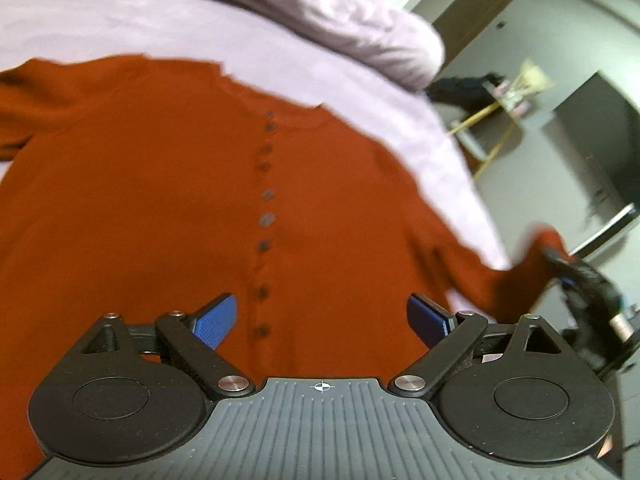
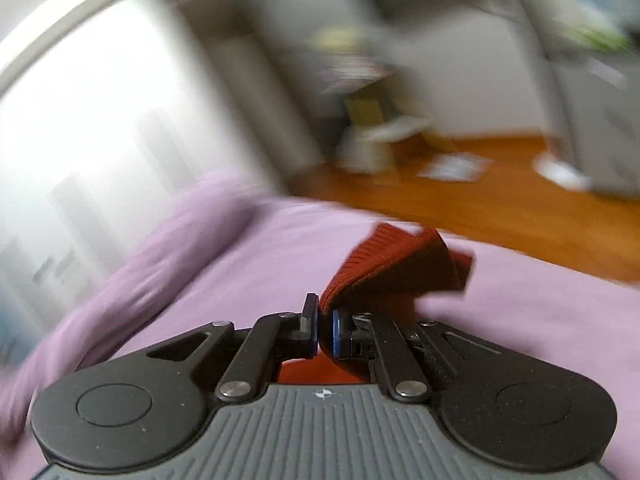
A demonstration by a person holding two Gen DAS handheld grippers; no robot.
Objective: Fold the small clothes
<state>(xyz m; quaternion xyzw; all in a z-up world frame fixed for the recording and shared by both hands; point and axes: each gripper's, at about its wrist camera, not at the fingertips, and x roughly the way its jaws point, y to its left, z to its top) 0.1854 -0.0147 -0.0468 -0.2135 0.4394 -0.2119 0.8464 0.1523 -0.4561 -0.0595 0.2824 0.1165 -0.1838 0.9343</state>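
A rust-orange buttoned cardigan lies spread flat on the lilac bed sheet, with its row of dark buttons running down the middle. My left gripper is open and empty, hovering just above the cardigan's lower part. My right gripper is shut on the ribbed cuff of the cardigan's sleeve and holds it up off the sheet. In the left wrist view the right gripper shows at the far right, gripping the sleeve's end beyond the bed's edge.
A bunched lilac duvet lies at the far side of the bed. Beyond the bed's right edge stand a small rack and a dark cabinet. The right wrist view is blurred; a wooden floor with scattered items lies behind.
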